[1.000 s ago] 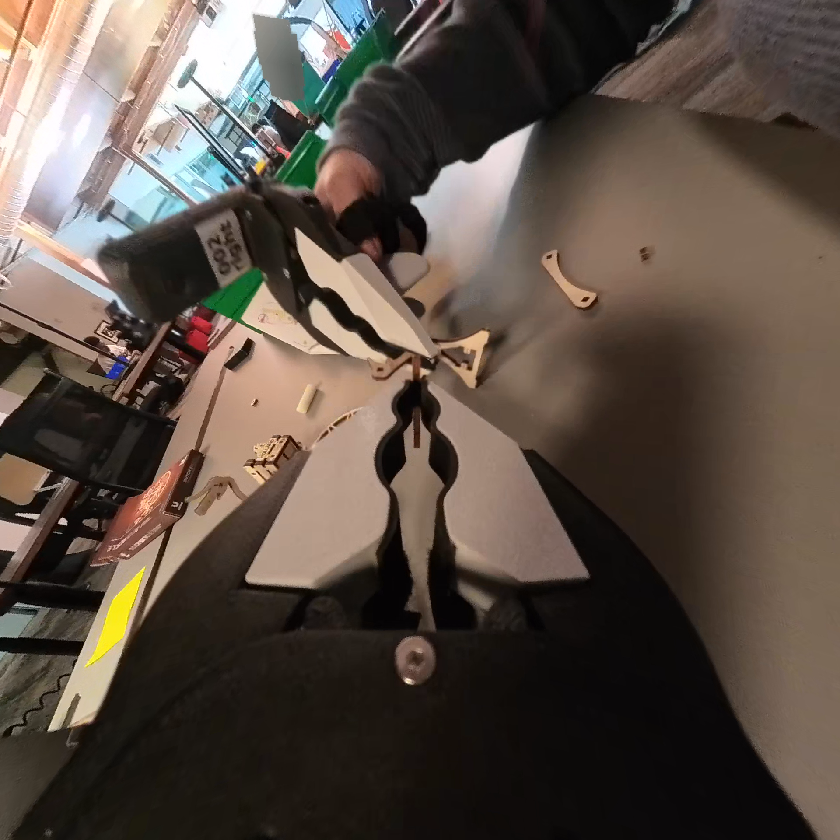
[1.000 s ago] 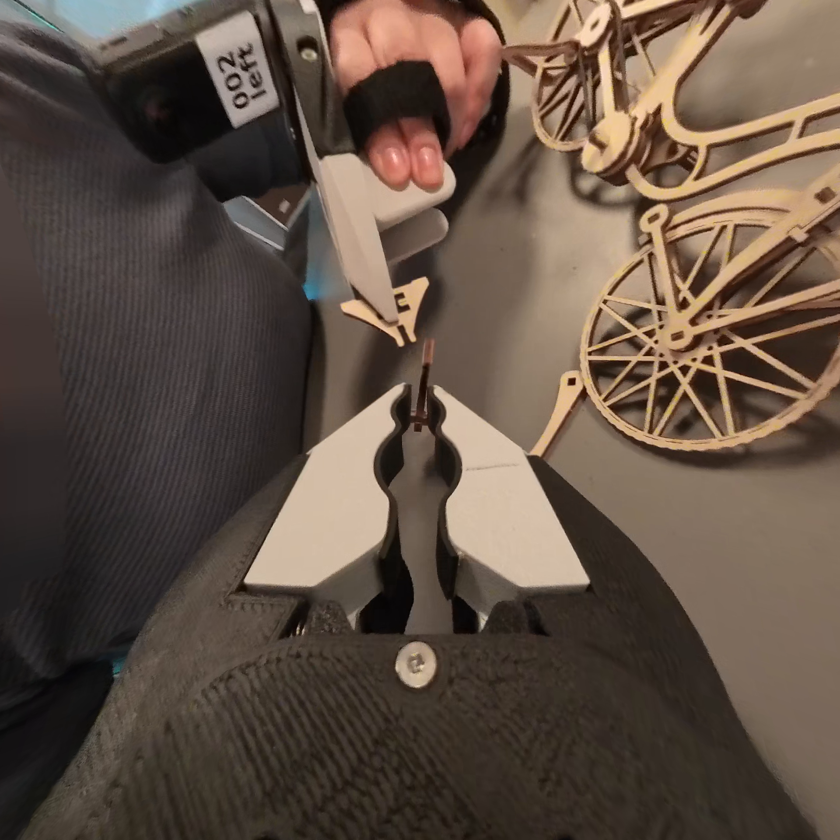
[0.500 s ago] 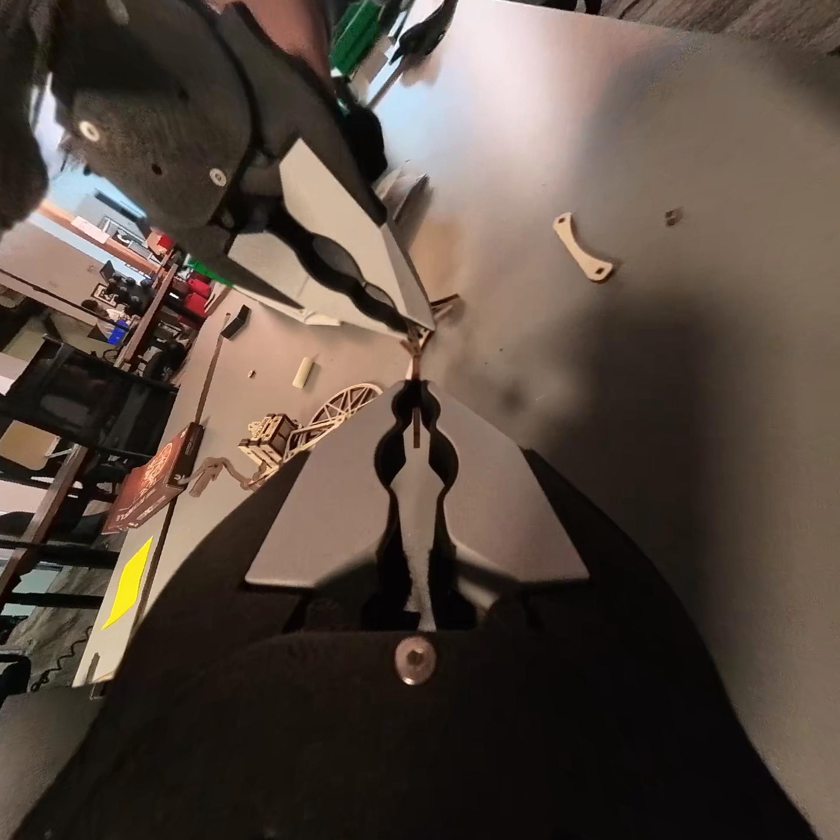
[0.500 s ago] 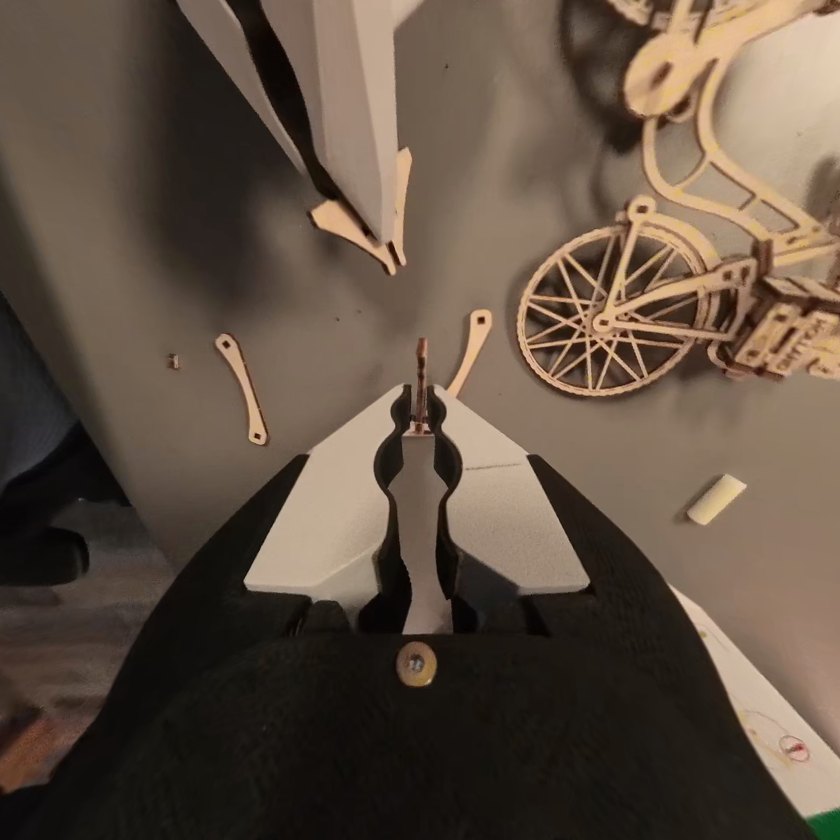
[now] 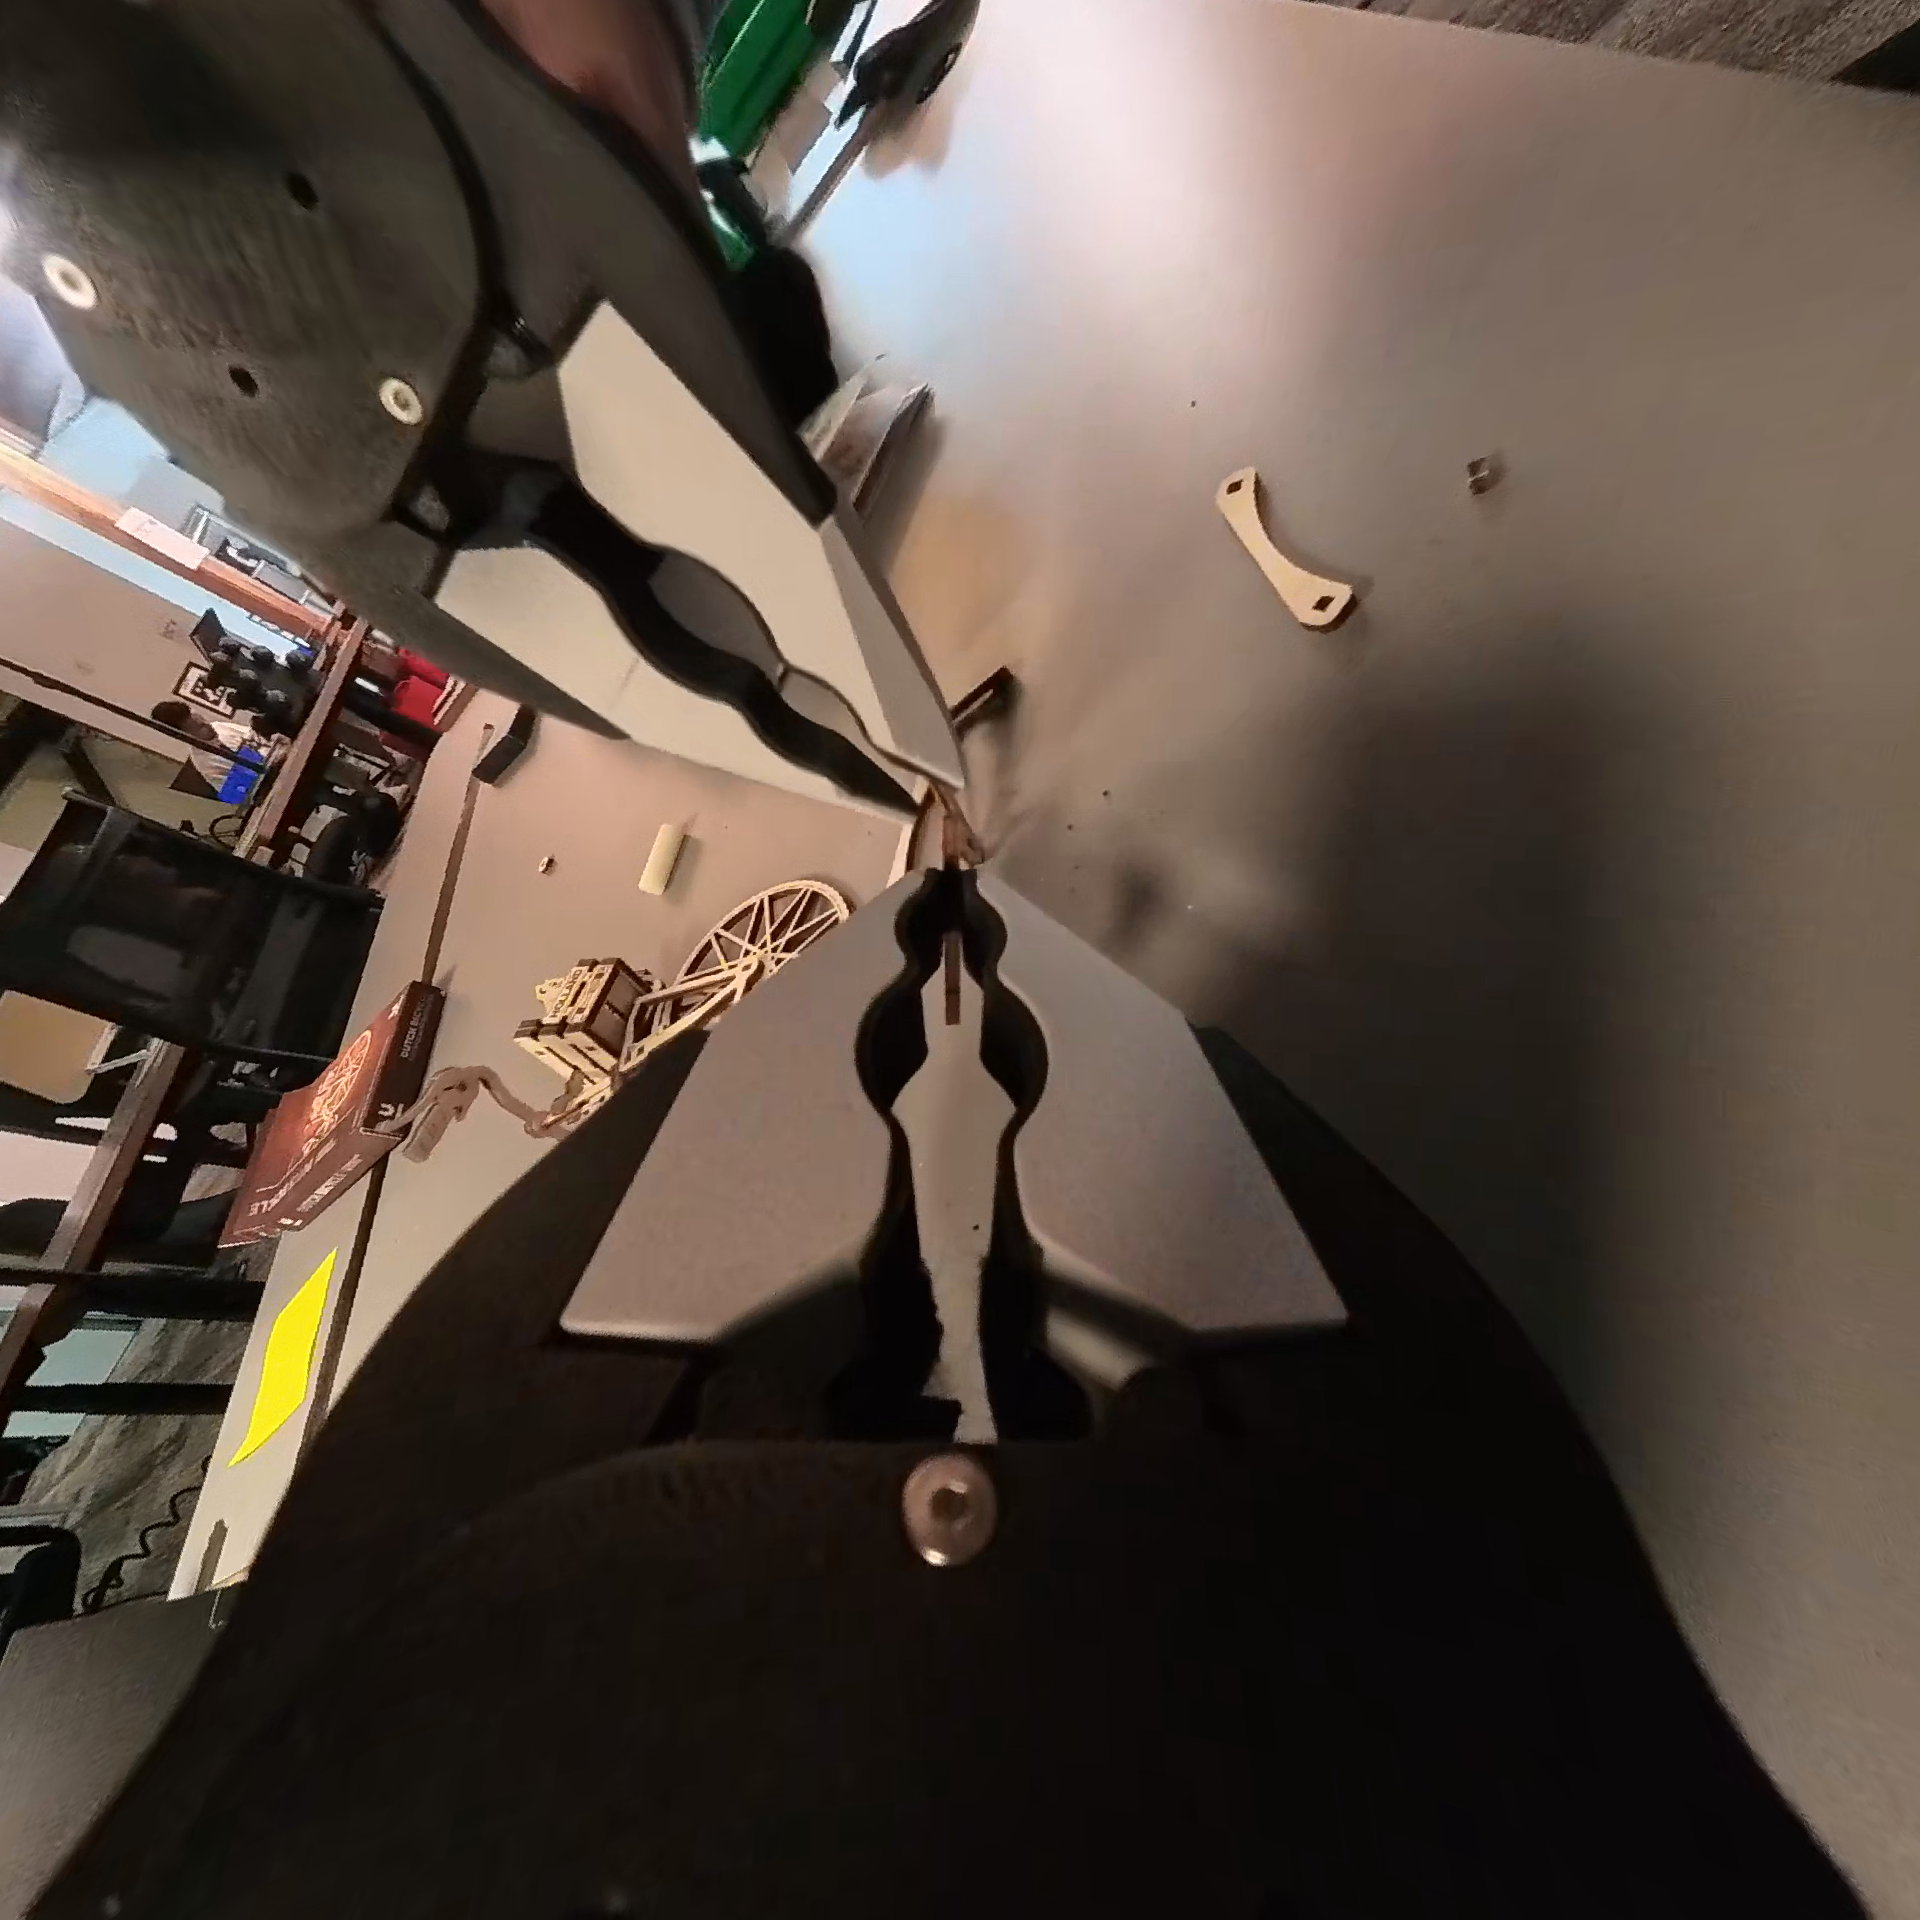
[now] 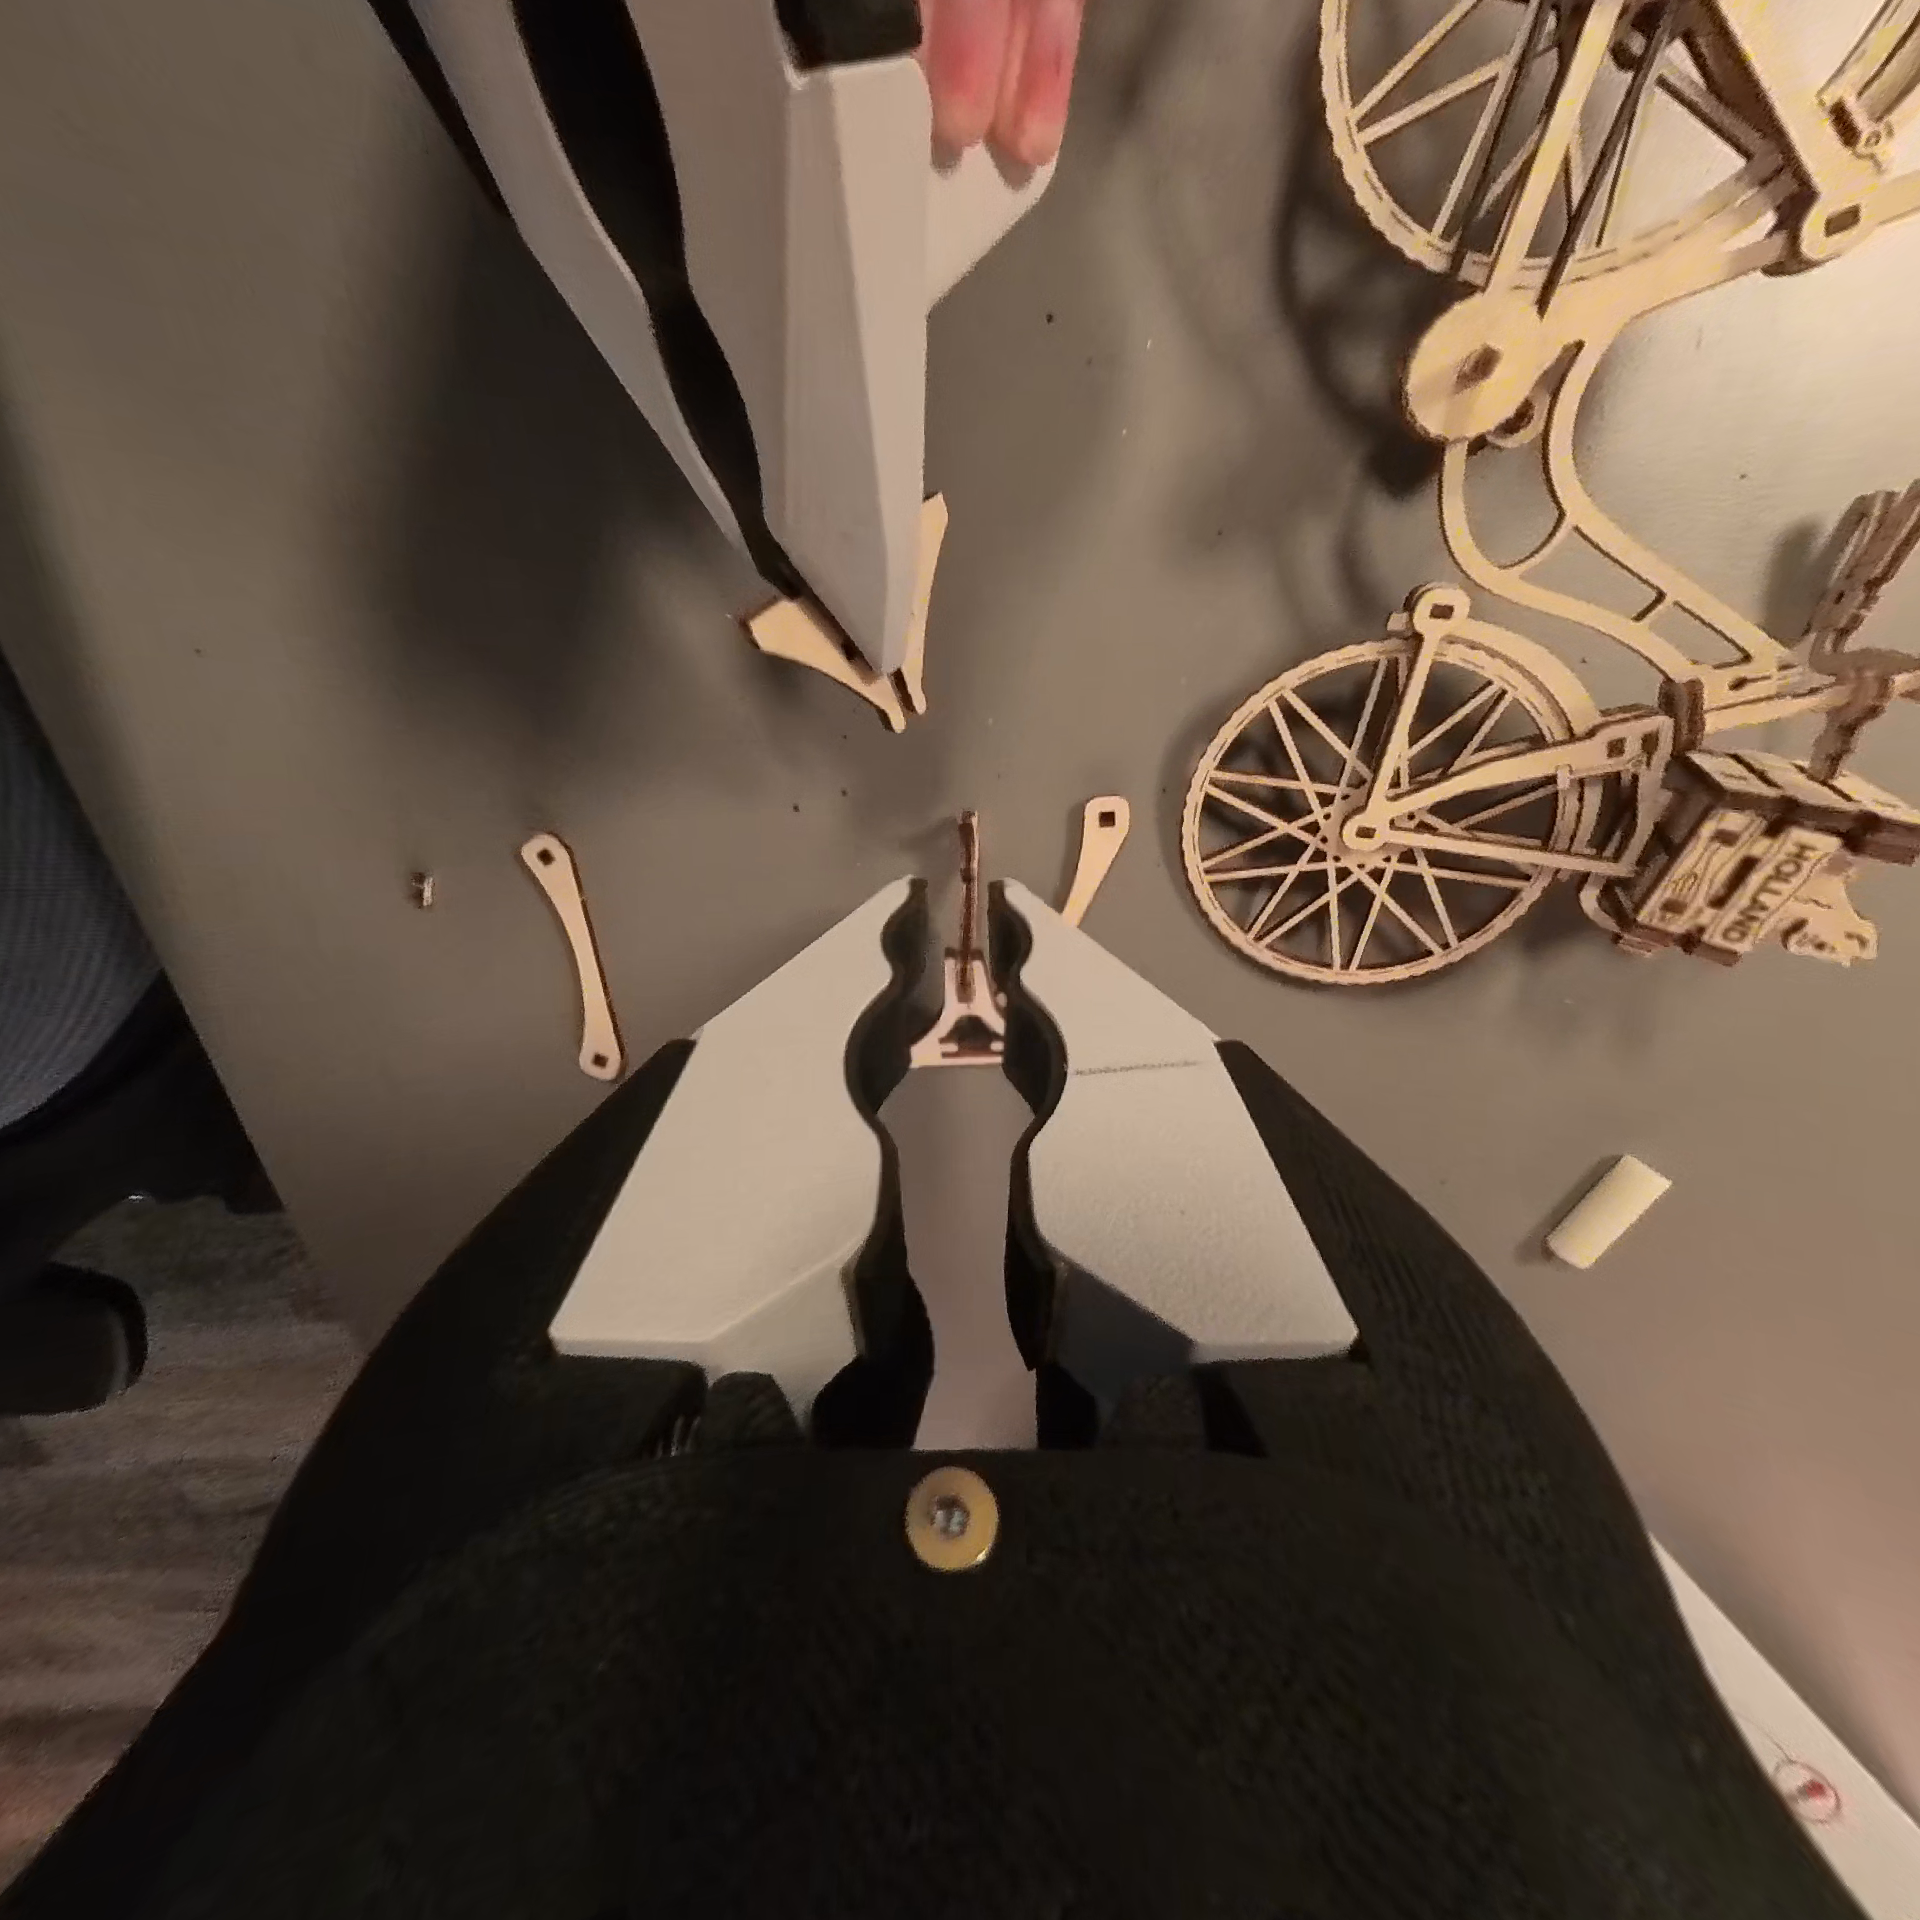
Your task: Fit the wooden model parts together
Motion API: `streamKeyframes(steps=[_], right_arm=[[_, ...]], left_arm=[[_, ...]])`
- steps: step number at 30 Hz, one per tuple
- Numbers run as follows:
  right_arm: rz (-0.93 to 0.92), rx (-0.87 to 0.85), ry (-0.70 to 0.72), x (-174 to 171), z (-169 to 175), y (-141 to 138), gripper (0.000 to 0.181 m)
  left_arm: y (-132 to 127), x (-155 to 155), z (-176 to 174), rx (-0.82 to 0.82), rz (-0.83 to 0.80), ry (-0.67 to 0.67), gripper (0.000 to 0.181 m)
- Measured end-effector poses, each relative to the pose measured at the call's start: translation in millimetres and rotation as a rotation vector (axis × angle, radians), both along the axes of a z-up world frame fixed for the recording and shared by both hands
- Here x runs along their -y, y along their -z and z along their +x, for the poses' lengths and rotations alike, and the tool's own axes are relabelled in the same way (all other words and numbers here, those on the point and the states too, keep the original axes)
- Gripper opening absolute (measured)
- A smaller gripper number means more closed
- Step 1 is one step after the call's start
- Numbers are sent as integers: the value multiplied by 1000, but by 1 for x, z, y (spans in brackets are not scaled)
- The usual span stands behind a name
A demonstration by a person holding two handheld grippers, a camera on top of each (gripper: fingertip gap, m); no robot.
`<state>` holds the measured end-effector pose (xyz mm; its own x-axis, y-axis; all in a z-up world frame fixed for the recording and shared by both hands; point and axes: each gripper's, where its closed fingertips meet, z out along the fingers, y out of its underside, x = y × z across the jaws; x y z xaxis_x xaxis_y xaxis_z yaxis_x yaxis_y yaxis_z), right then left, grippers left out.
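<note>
The left gripper [image 6: 888, 681] clamps a pale forked wooden piece [image 6: 795, 639]; the right gripper [image 6: 956, 899], jaws parted (slightly), surrounds a thin brown wooden strut [image 6: 968, 914].

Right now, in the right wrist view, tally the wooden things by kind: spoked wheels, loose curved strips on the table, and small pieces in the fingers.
spoked wheels: 2
curved strips: 2
small pieces in the fingers: 2
Total: 6

The left grey two-finger claw [image 5: 951, 883] is seen closed, fingertips pressed together. The right grey two-finger claw [image 6: 956, 894] is seen slightly parted. Both are held tip to tip, nearly touching. Bare fingertips [image 6: 992, 94] are visible on the left handle.
</note>
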<state>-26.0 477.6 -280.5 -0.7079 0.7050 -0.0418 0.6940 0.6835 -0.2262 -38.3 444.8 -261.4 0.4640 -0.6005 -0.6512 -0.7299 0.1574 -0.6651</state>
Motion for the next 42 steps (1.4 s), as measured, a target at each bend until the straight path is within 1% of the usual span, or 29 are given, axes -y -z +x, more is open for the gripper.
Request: streamKeyframes(steps=[7,9,10,12,14,16,18,20,23,25,30,42], right_arm=[[14,19,-23,0,0,7,0],[-5,-6,-3,-1,-3,5,0],[-44,-34,28,-1,-7,1,0],[-237,-99,131,6,-19,-15,0],[-519,-167,237,14,-33,-38,0],[-789,-207,301,19,-41,-55,0],[-995,-218,316,22,-44,-60,0],[-1153,-221,308,27,-45,-63,0],[-1300,-248,293,28,-48,-68,0],[-1350,-272,289,27,-49,-71,0],[-1392,-327,280,22,-48,-79,0],[-1380,-280,278,27,-47,-72,0]], left_arm=[[1,1,1,-4,1,4,2],[-2,0,0,1,13,1,2],[-6,0,0,11,39,-4,2],[-22,-1,-6,37,122,-38,2],[-39,-1,-13,68,217,-69,2],[-52,0,-20,81,284,-91,1],[-57,2,-26,59,332,-108,1],[-57,3,-29,41,344,-110,1],[-58,3,-33,48,348,-120,1],[-60,3,-34,61,350,-127,1],[-62,2,-35,133,323,-132,2],[-58,2,-35,191,266,-101,1]])
